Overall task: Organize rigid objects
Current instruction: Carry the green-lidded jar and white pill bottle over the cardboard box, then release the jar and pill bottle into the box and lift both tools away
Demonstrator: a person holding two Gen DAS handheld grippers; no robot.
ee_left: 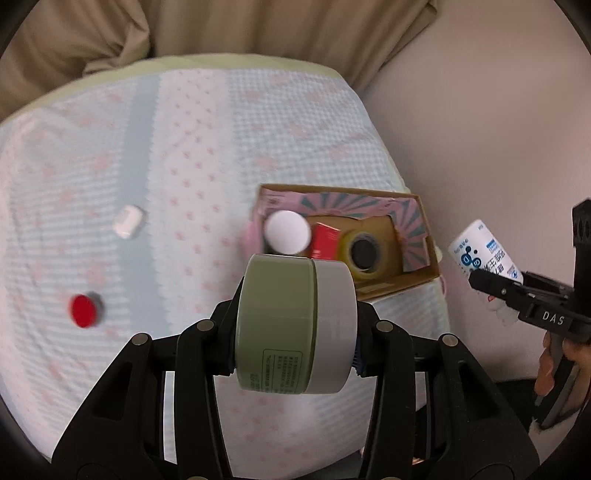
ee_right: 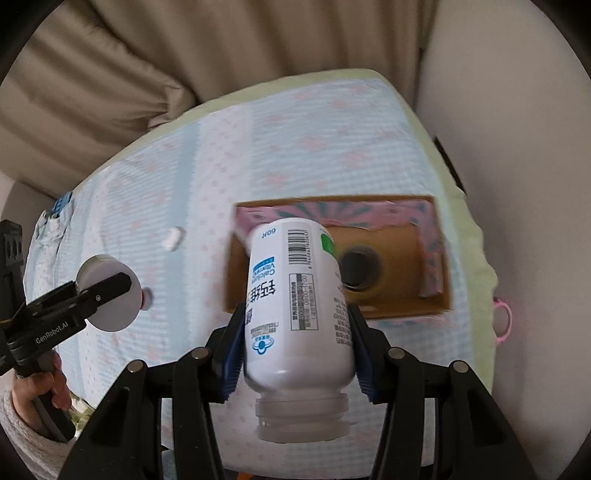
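My left gripper (ee_left: 298, 314) is shut on a green jar (ee_left: 277, 295) with a grey lid, held on its side above the cloth. An open cardboard box (ee_left: 417, 284) with a pink patterned lining sits just beyond it, holding a white round lid (ee_left: 288, 232), a red item (ee_left: 325, 240) and a yellow tape roll (ee_left: 364, 254). My right gripper (ee_right: 295, 317) is shut on a white capless bottle (ee_right: 295, 280), its mouth toward the camera, over the box (ee_right: 439, 258). In the opposite views, the right gripper (ee_left: 491, 291) and left gripper (ee_right: 107, 291) each show at the frame edge.
A small white cap (ee_left: 127, 221) and a red cap (ee_left: 85, 310) lie on the blue and pink patterned cloth (ee_left: 192, 147) left of the box. Beige fabric (ee_left: 221, 26) rises behind the table. The cloth's right edge drops off beside the box. A person's hand (ee_right: 40, 391) grips the left handle.
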